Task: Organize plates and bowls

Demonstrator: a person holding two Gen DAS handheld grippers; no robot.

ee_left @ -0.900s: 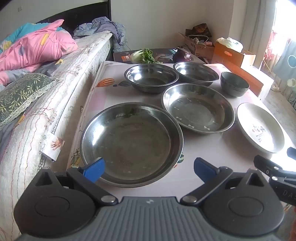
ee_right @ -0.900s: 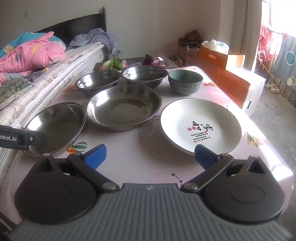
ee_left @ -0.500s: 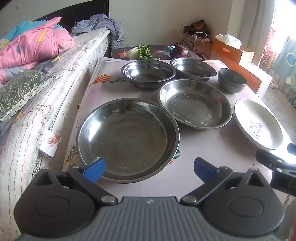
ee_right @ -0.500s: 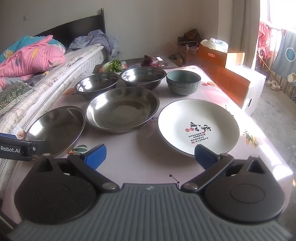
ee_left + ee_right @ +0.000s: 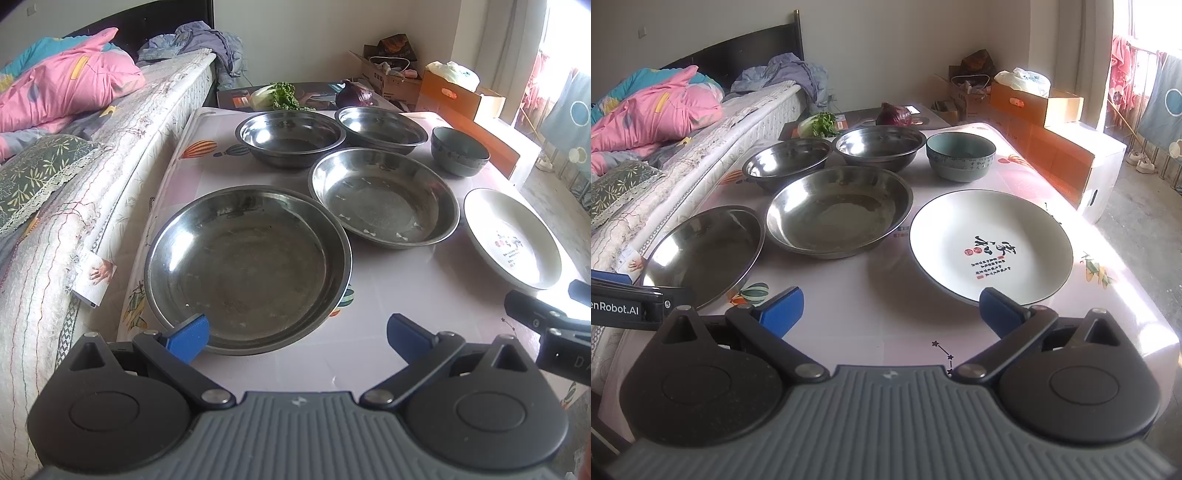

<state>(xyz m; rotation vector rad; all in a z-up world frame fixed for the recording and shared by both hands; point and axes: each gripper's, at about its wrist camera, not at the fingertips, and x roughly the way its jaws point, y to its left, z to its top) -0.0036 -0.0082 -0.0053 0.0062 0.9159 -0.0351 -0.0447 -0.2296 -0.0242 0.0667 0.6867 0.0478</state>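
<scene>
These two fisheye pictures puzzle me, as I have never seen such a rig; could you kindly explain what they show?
A person holds two hand-held grippers, each carrying a camera looking along its blue-tipped fingers. One picture comes from the left gripper, the other from the right gripper. Both are open and hold nothing. On the table lie two steel plates, two steel bowls, a teal ceramic bowl and a white plate with printed characters. A bed stands alongside.
</scene>
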